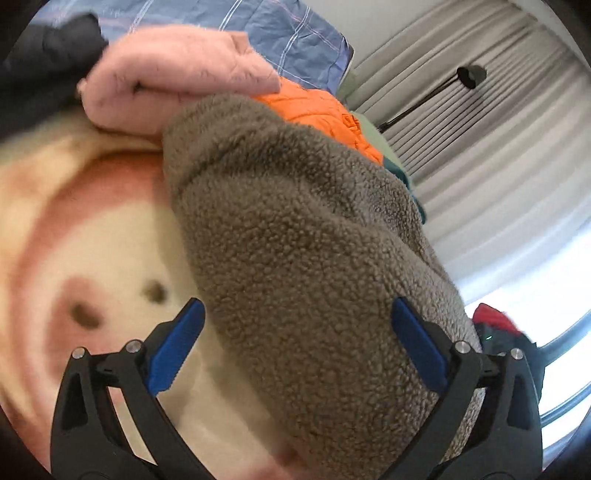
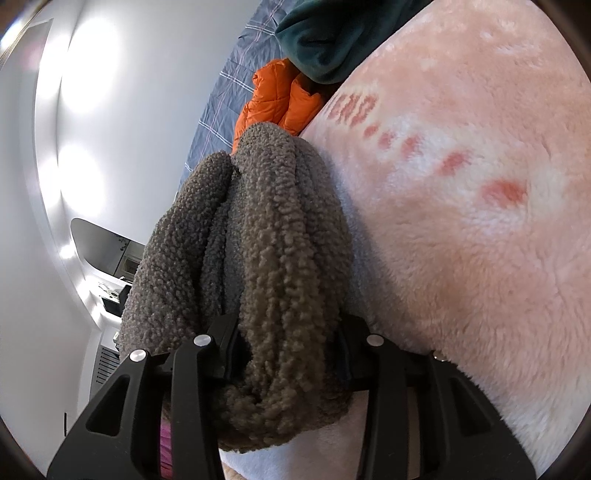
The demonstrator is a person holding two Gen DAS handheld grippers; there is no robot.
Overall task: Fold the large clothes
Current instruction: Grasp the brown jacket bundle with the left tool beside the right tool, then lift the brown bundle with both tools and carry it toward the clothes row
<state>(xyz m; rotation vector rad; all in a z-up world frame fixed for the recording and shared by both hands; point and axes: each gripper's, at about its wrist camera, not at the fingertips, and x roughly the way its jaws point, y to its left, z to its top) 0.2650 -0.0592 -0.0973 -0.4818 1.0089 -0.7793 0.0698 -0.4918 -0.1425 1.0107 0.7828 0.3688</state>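
Currently my right gripper [image 2: 284, 354] pinches the thick, soft brown sherpa-fleece garment [image 2: 258, 240], bulky and floppy; left gripper [image 1: 295, 347] spread wide, should take its near folded edge.

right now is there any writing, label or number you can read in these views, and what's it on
One text only: red letters woven into the pink fleece blanket, right wrist view; they look like "END" seen upside down, too blurred to be sure.
Brown fleece garment, orange jacket, blue checked sheet: no writing visible.
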